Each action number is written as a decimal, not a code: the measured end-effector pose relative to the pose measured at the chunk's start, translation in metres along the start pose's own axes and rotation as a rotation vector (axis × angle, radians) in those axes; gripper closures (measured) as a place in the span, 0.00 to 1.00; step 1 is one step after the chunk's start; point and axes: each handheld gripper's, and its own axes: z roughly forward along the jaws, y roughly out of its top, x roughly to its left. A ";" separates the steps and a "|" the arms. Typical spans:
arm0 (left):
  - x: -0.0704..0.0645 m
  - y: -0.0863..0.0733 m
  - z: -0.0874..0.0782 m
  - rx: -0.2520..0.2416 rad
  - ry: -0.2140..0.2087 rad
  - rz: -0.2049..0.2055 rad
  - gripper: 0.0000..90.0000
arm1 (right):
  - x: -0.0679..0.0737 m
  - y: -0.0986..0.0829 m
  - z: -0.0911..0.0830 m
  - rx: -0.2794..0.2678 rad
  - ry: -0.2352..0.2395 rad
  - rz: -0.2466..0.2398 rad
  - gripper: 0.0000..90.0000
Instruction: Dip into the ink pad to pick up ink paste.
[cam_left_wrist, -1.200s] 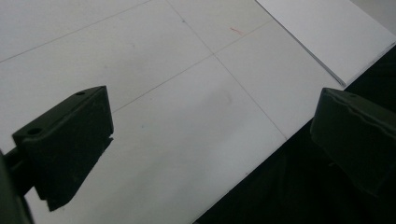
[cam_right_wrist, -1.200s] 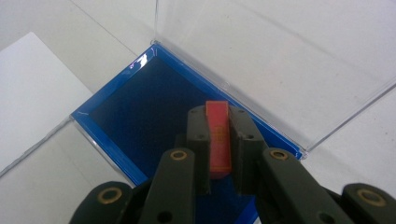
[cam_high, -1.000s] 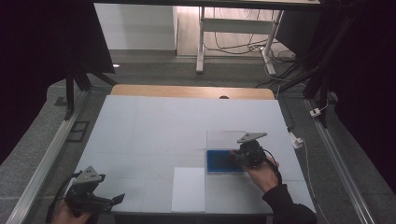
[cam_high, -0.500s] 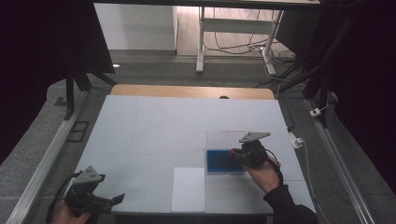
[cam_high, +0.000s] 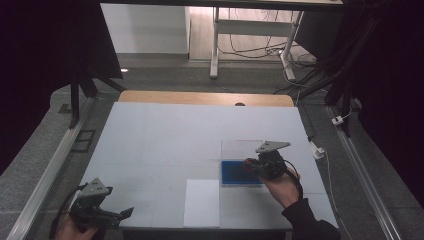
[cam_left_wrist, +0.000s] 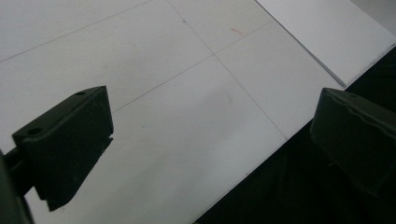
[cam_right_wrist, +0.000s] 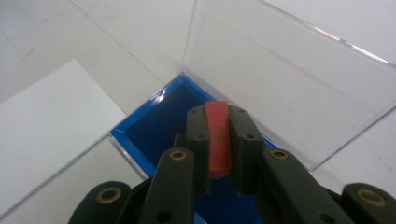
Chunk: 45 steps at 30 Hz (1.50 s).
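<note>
My right gripper (cam_right_wrist: 218, 140) pinches a thin red piece (cam_right_wrist: 218, 135) upright between its 2 black jaws, over the blue tray (cam_right_wrist: 154, 123) of an open clear-lidded box; the clear lid (cam_right_wrist: 280, 74) stands raised behind the tray. The red piece carries a faint yellowish printed outline with small marks inside it, too small to read. In the high view the right gripper (cam_high: 252, 166) hangs at the right edge of the blue tray (cam_high: 235, 173), toward the right of the white table (cam_high: 165, 135), with the white sheet (cam_high: 202, 202) lying just left of the tray at the near edge. My left gripper (cam_high: 117, 214) sits at the near left corner of the table, its 2 jaws spread wide with nothing between them, over bare tabletop and the table's edge (cam_left_wrist: 261, 163).
</note>
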 end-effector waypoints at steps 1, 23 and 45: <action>0.000 0.000 0.000 0.000 0.000 0.000 0.00 | 0.001 0.000 0.000 -0.003 0.004 0.000 0.89; 0.000 0.000 0.000 0.001 0.001 0.001 0.00 | 0.022 0.002 0.024 0.051 0.050 -0.067 0.89; 0.000 0.000 0.001 0.010 0.001 -0.004 0.00 | 0.028 -0.002 0.034 0.079 0.022 -0.094 0.89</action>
